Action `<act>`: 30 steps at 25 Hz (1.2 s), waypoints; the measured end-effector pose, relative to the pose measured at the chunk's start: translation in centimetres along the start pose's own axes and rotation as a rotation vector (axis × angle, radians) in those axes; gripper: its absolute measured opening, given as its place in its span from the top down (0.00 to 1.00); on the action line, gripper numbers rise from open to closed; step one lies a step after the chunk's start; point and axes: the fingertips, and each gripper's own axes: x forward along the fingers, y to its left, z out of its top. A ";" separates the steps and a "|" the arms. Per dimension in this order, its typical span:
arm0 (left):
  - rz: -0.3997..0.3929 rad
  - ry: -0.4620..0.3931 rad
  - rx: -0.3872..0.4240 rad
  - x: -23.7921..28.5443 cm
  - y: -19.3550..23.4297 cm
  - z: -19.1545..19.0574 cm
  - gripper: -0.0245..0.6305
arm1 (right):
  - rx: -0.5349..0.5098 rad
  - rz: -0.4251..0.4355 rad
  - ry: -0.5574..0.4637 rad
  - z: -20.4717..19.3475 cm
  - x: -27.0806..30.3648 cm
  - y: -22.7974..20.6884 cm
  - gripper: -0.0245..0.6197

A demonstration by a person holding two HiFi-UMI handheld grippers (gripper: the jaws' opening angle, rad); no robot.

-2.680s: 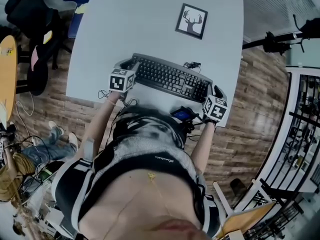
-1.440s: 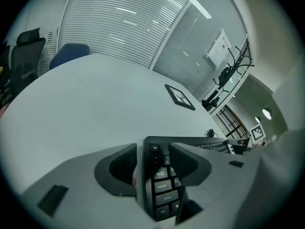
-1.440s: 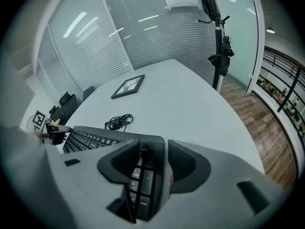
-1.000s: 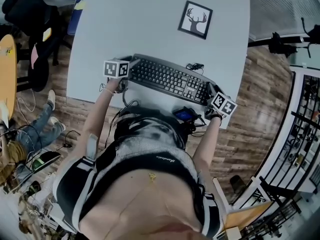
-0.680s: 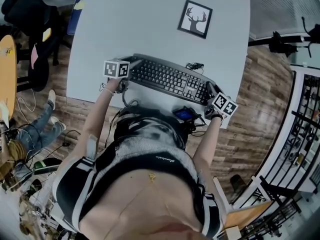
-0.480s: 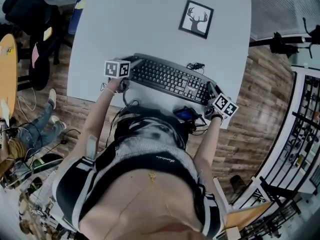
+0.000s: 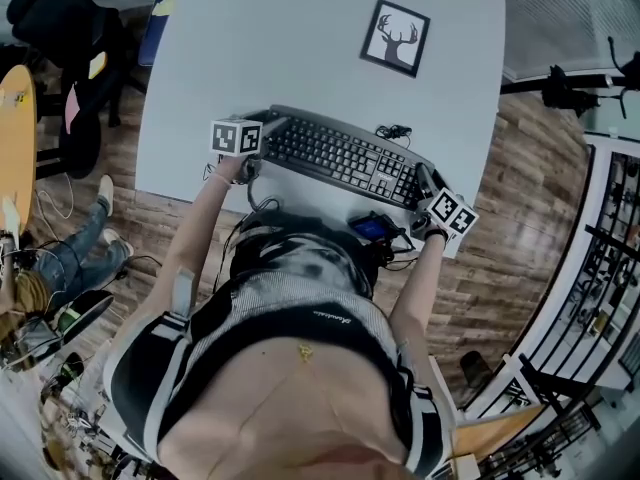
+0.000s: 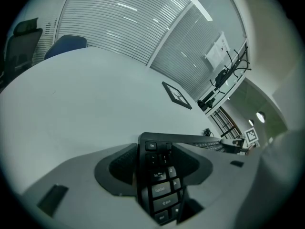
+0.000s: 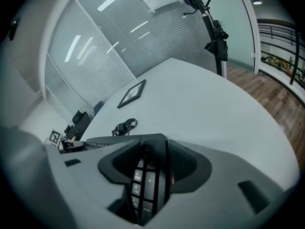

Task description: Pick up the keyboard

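The black keyboard point(image 7: 340, 156) lies flat on the white table point(image 7: 300, 38), close to its near edge. My left gripper point(image 7: 268, 126) is at the keyboard's left end. In the left gripper view the Esc-to-Ctrl column of the keyboard point(image 8: 159, 175) runs between its wide-open jaws point(image 8: 157, 151). My right gripper point(image 7: 424, 182) is at the right end. There the number-pad end of the keyboard point(image 9: 147, 175) sits between jaws point(image 9: 152, 161) that are closing, with a thin gap still beside one pad.
A framed deer picture point(image 7: 403, 36) lies farther back on the table, and a coiled black cable point(image 7: 393, 131) sits just behind the keyboard. A small device with a lit screen point(image 7: 372, 230) hangs at the table's near edge. Dark chairs point(image 7: 55, 18) stand at the left.
Since the earliest frame both grippers have come in lower against the keyboard's ends. Over the last second they hold their places, and the right one rolls slightly. The keyboard has not moved.
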 end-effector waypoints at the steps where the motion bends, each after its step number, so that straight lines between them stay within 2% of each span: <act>1: -0.003 -0.005 -0.002 0.0 0.0 0.0 0.63 | 0.000 0.003 -0.002 0.0 0.0 0.0 0.69; 10: -0.011 -0.027 -0.027 -0.1 -0.1 0.0 0.63 | 0.005 -0.007 -0.026 0.1 -0.1 0.0 0.70; 13: 0.009 -0.057 -0.040 -1.0 0.1 0.9 0.63 | 0.026 -0.006 -0.046 0.2 -0.1 -0.1 0.70; 16: -0.040 -0.061 -0.073 -0.4 -0.1 0.4 0.64 | 0.042 -0.006 -0.056 0.4 -0.1 -0.1 0.69; 21: -0.018 -0.037 -0.050 -0.3 0.4 0.3 0.65 | 0.043 -0.023 -0.054 0.3 0.0 -0.1 0.66; 24: -0.044 -0.021 -0.053 -0.1 -0.1 0.1 0.65 | 0.039 -0.029 -0.049 0.3 0.1 -0.1 0.65; 30: -0.030 0.006 -0.014 -0.1 -0.1 0.0 0.65 | 0.028 -0.038 -0.063 0.4 0.1 -0.1 0.66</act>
